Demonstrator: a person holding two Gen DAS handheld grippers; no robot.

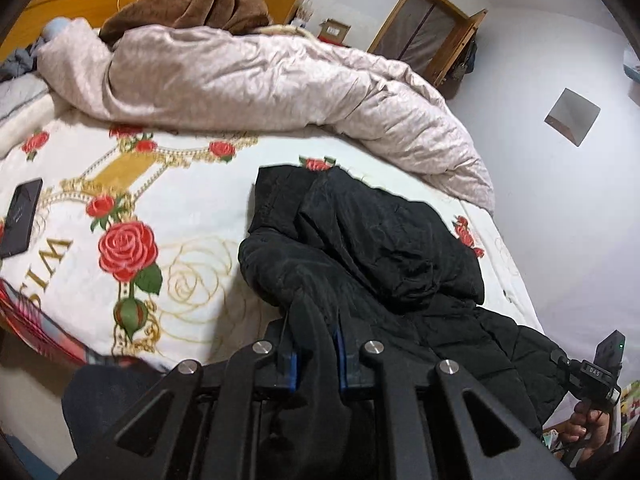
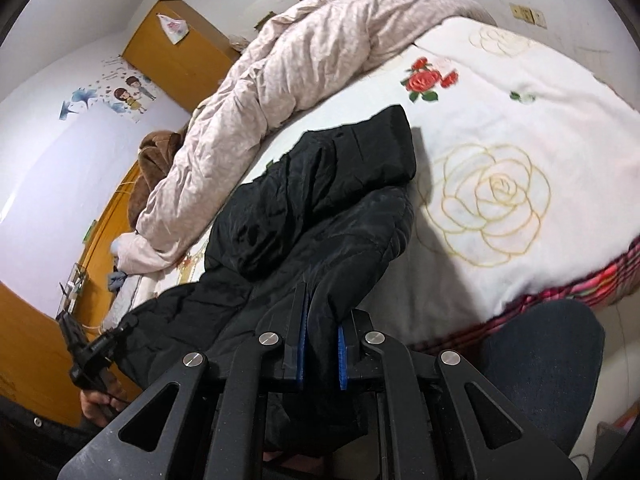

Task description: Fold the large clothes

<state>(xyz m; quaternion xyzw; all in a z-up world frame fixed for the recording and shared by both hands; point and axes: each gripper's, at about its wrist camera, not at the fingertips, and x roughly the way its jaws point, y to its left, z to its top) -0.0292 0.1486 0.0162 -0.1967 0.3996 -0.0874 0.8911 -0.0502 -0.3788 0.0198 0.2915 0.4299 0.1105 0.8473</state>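
Black padded coat (image 1: 384, 248) lies across the rose-printed blanket (image 1: 180, 208), its far end toward the bunched pink quilt (image 1: 260, 80) and its near edge raised off the blanket. At that near edge the left gripper (image 1: 316, 344) is clamped on a fold of the coat, and beside it the right gripper (image 2: 322, 344) pinches another fold between its blue pads (image 2: 302, 340).

Bare rose-print blanket (image 1: 192, 216) left of black coat (image 1: 360, 248), open room there. Phone (image 1: 22, 216) at far left edge. Pink quilt (image 1: 260, 80) heaped across upper frame blocks far side. Right-wrist view: blanket right of coat open.
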